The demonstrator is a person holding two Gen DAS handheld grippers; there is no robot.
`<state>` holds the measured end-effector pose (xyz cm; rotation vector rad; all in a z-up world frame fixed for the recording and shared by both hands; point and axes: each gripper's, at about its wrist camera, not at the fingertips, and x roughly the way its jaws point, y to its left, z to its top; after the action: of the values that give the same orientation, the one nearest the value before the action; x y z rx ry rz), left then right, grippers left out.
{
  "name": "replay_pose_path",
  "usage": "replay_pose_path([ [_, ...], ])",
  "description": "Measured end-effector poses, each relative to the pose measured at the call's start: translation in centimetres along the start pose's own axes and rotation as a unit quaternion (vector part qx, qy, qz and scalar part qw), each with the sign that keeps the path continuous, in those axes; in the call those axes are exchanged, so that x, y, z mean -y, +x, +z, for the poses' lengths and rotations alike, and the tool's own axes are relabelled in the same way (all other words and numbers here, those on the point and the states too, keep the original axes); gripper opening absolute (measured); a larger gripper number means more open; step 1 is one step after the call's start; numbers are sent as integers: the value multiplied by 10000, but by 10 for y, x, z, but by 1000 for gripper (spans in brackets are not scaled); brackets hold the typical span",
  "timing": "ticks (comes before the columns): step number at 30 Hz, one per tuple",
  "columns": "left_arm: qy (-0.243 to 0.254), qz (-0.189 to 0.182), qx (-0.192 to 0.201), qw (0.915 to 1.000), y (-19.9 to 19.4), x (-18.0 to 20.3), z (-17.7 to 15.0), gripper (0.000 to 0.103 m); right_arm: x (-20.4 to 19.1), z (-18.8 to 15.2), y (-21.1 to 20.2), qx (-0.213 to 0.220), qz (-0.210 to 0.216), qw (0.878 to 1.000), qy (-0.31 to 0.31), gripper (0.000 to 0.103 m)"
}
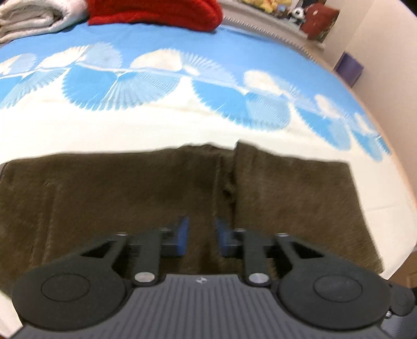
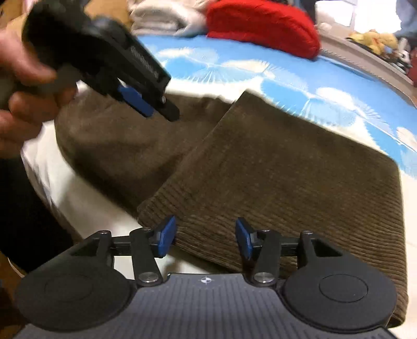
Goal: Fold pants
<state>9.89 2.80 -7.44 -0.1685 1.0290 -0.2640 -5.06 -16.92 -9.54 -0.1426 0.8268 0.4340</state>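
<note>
Left gripper (image 1: 200, 236) narrowly parted, nothing between the blue pads, hovering over the brown corduroy pants (image 1: 130, 198). Right gripper (image 2: 206, 238) spread wide, empty, at the near edge of the pants' right folded section, near its corner. Pants lie flat on the bed (image 1: 182, 125), right part overlapping the left. Blue-and-white fan-print sheet (image 1: 156, 36) beyond, red cushion (image 1: 156, 10) and folded white blanket (image 1: 31, 18) at far side.
</note>
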Motion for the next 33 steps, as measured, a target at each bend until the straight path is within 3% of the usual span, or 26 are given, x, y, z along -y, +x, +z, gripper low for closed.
replay_pose_path([
  [2,-24,-143,111,9998,4,7,6,14,7,1,-18,406,-150,9988,229,52],
  [7,210,-531,309,9979,21,31,11,13,39,-8,-36,702,-1038,9888,811,52],
  [11,558,-824,380,9943,40,46,11,13,78,-27,-47,635,-1900,9667,1594,55],
  [12,541,-767,338,9950,48,44,10,13,85,-32,-49,593,-2049,9607,1778,55],
  [14,404,-270,34,9988,72,33,7,6,103,-46,-54,497,-2270,9469,2221,61],
  [15,242,-178,10,9995,76,27,6,20,111,-51,-53,415,-2269,9421,2434,64],
  [17,143,-182,45,9997,70,26,8,20,127,-60,-49,276,-2245,9303,2889,65],
  [19,409,-244,232,9986,55,33,9,20,138,-69,-47,179,-2174,9184,3301,67],
  [22,612,-657,236,9957,39,38,2,20,147,-78,-41,35,-1948,9049,3785,72],
  [27,1270,-1242,-134,9840,26,50,-17,20,158,-88,-37,-36,-1601,8858,4356,72],
  [30,1630,-1642,-502,9716,22,54,-35,20,163,-89,-32,-40,-1405,8792,4553,71],
  [33,1931,-1496,-1017,9644,33,56,-54,19,162,-90,-35,-22,-1341,8756,4640,68],
])
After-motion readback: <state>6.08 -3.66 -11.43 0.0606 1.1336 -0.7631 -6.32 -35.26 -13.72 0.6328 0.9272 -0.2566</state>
